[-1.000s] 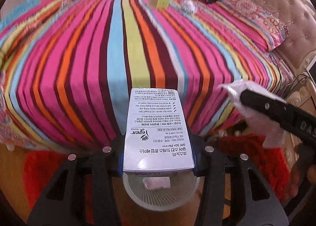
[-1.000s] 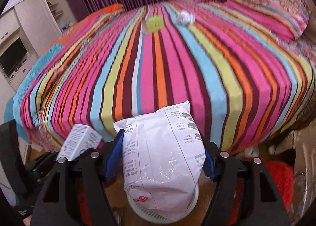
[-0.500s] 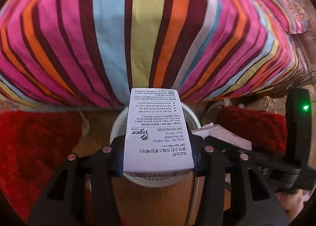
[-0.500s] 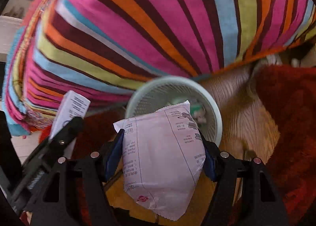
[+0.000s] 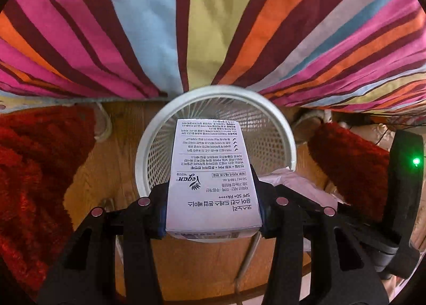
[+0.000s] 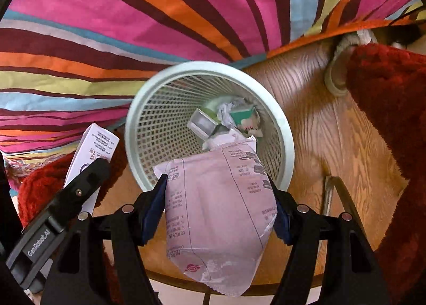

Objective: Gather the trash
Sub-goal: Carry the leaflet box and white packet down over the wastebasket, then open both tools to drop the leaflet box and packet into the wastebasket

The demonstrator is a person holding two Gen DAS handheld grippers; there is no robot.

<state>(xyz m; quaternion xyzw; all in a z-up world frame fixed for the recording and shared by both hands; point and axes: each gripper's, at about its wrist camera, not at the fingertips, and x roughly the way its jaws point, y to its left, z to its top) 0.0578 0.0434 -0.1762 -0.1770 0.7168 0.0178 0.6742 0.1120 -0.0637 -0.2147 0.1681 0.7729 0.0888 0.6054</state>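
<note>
My left gripper [image 5: 210, 198] is shut on a white printed carton box [image 5: 210, 172] and holds it over the mouth of a white mesh waste basket [image 5: 149, 145] on the floor. My right gripper [image 6: 219, 198] is shut on a pale pink plastic snack bag [image 6: 218, 198], held over the near rim of the same basket [image 6: 149, 108]. The basket holds several bits of trash [image 6: 223, 118], among them a small box and crumpled paper. The left gripper and its box [image 6: 90, 150] show at the left of the right wrist view. The pink bag [image 5: 298, 185] shows beside the box in the left wrist view.
The basket stands on a wooden floor [image 6: 319, 124] against the striped bedspread [image 5: 213, 25] hanging off the bed. Red shaggy rugs lie on both sides [image 5: 32, 177] [image 6: 394, 108]. A slipper [image 6: 338, 70] lies by the bed edge.
Both grippers have tilted further down and moved closer to the basket, which now looks larger. Both still hold their items.
</note>
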